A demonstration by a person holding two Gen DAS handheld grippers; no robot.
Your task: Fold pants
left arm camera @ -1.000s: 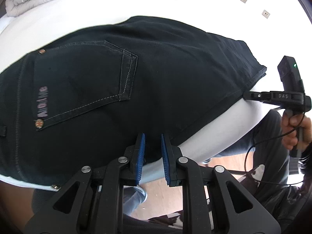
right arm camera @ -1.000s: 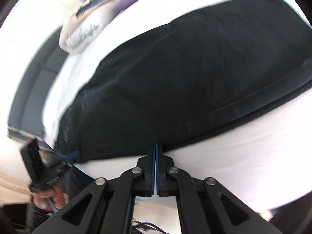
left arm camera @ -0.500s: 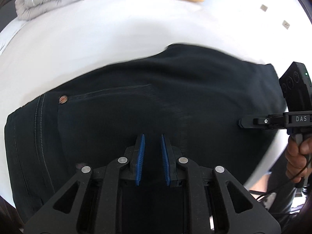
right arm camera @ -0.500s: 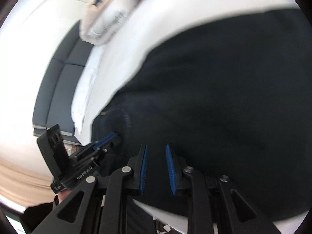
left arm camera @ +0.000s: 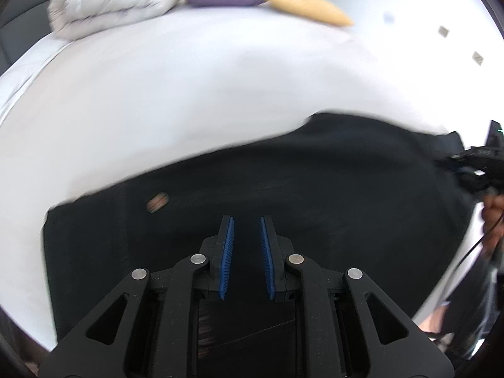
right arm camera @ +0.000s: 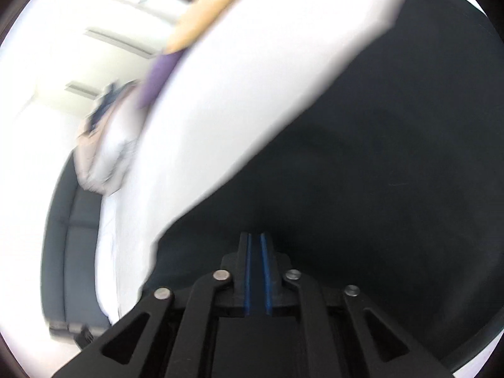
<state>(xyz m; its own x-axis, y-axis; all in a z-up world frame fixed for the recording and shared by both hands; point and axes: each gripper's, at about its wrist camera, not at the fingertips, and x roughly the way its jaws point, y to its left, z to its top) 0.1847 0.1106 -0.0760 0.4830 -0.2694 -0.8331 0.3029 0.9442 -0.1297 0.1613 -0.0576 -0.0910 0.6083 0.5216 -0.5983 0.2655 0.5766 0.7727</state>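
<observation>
Both tongs over black pants (left arm camera: 315, 189) on bed (left arm camera: 189, 94): left tongs (left arm camera: 245, 252) parted, empty; right tongs (right arm camera: 256, 271) nearly closed, grip uncertain, likely positioning for fold.

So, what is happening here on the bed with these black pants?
A person is folding black pants on a white bed, with one handheld gripper in each hand. The left gripper is over the dark cloth with its fingers apart and nothing between them. The right gripper is at the other end of the pants, with its fingers nearly closed; whether they pinch cloth is hard to tell because of blur. A folded duvet and two cushions lie at the far side.
</observation>
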